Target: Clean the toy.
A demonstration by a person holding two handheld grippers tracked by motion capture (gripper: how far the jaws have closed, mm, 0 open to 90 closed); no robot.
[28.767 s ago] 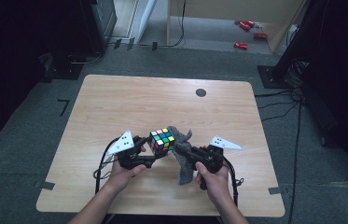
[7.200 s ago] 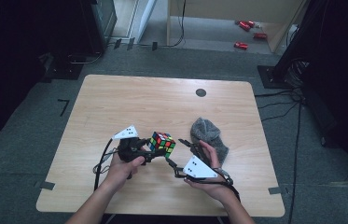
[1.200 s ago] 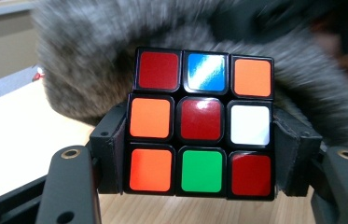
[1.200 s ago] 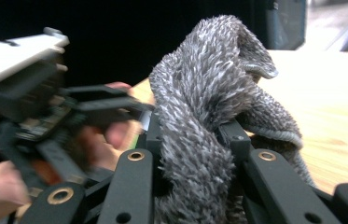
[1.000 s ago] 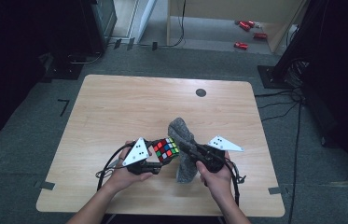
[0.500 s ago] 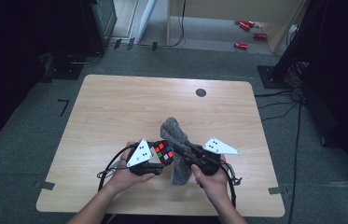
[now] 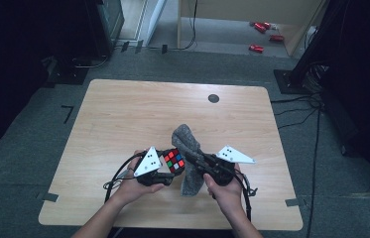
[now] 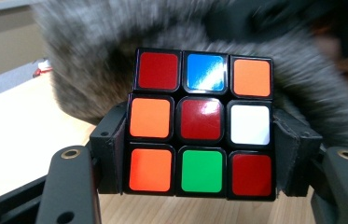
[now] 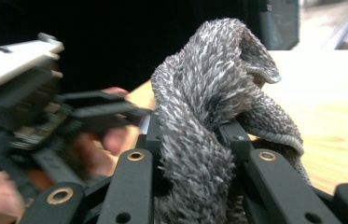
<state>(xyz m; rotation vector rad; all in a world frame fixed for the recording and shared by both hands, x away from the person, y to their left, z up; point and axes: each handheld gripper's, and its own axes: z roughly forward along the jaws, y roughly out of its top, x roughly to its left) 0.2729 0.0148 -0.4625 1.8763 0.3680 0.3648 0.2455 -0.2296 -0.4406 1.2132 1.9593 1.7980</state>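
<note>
Two grippers are seen over the near middle of one pale wooden table (image 7: 123, 114), each held in a hand and topped by a grey three-cornered plate. One cube (image 8: 203, 123) is pinched by the left gripper (image 8: 203, 154), its black jaws pressed on two opposite sides. Nine glossy square stickers in a black plastic grid are shown on the facing side: three red, three orange, one blue, one white, one green. From above, the cube (image 7: 173, 160) is seen between the two grippers, lifted off the tabletop, with the left gripper (image 7: 165, 171) just to its left. One grey cloth (image 9: 209, 112) is clamped by the right gripper (image 9: 192, 140); its fuzzy, shaggy pile is bunched into a thick twisted roll between the jaws. In the high view the cloth (image 7: 187, 141) is seen draped just beside the cube's right and far sides, rising above the right gripper (image 7: 197, 166) and hanging below it. One small dark round spot (image 7: 214, 98) is marked near the far edge.
</note>
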